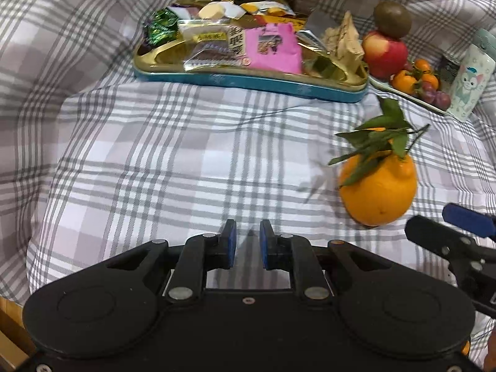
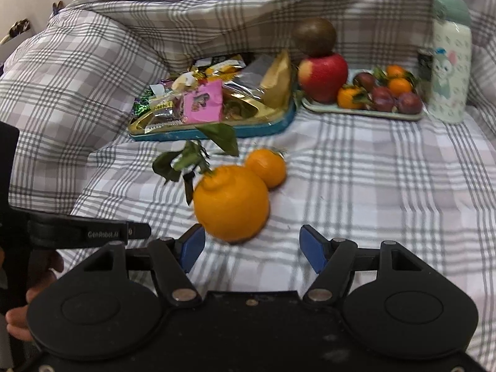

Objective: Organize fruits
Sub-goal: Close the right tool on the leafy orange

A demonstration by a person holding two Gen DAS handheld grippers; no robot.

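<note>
Fruits are split between the plaid bedsheet (image 2: 356, 186) and a pale rectangular tray (image 2: 362, 112). Taking the snack tin (image 2: 272, 124), a blue-walled, gold-lined box heaped with wrapped sweets, as the landmark: the tray sits just right of it, carrying a red apple (image 2: 322, 76) with a brown kiwi-like fruit (image 2: 314, 35) perched on top, several small mandarins and dark plums. A cartoon-printed bottle (image 2: 449, 74) stands upright at the tray's far right end. In front of the tin, on the sheet, lies a large leafy orange (image 2: 231, 203) with a knobbed top, and a small mandarin (image 2: 266, 167) touches its rear right side.

The right gripper (image 2: 252, 248) is spread wide, its blue pads flanking the near edge of the large orange without pressing it. The left gripper (image 1: 247, 241) has its pads drawn nearly together, holding nothing, over bare sheet left of the orange.
</note>
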